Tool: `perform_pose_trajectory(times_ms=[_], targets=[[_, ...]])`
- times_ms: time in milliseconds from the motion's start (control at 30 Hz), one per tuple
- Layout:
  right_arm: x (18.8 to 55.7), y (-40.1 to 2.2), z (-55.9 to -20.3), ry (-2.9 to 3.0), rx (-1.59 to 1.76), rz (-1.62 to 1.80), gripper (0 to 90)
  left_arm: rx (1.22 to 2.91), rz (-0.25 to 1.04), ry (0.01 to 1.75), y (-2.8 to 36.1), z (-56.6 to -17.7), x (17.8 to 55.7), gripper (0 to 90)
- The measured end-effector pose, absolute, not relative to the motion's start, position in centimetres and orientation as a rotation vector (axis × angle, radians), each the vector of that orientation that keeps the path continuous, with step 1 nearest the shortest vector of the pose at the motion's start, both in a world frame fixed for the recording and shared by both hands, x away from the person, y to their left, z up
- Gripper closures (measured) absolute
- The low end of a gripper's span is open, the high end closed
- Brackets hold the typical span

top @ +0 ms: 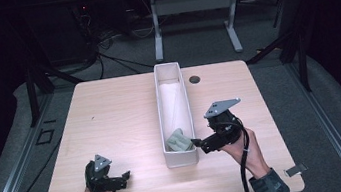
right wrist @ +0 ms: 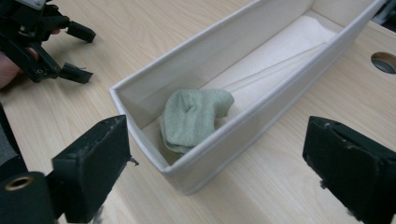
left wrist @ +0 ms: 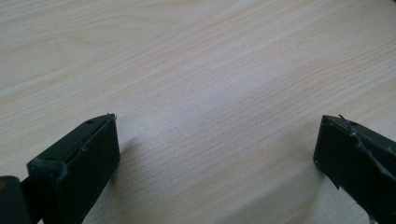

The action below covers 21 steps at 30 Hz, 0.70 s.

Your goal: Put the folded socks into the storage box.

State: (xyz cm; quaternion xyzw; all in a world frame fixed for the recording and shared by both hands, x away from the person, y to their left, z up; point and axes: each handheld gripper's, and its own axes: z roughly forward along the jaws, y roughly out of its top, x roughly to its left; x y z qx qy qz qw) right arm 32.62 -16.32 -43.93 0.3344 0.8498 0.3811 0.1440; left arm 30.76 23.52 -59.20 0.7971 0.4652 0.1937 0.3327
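Right gripper [top: 196, 143] jaws wide and empty, hovering beside the near end of the long white fabric bin [top: 183, 99], where the folded pale-green cloth [right wrist: 192, 117] lies inside. Left gripper [top: 125, 175] also wide, empty, low over the light wood counter [top: 111, 119], well apart from the bin. If the cloth is the target, I'd come in over the rim, not through the wall, and pinch the raised fold.
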Motion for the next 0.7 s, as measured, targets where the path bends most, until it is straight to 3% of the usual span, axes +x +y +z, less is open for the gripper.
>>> perform_pose_trajectory(times_ms=[267,700], targets=[[32.4,-17.7,-44.4,2.422,1.001,1.082,0.0,2.082,0.506,1.215,23.5,-59.2,30.8,0.1],[32.0,-20.4,-46.0,2.354,1.083,1.085,0.0,2.082,0.506,1.215,23.5,-59.2,30.8,0.1]])
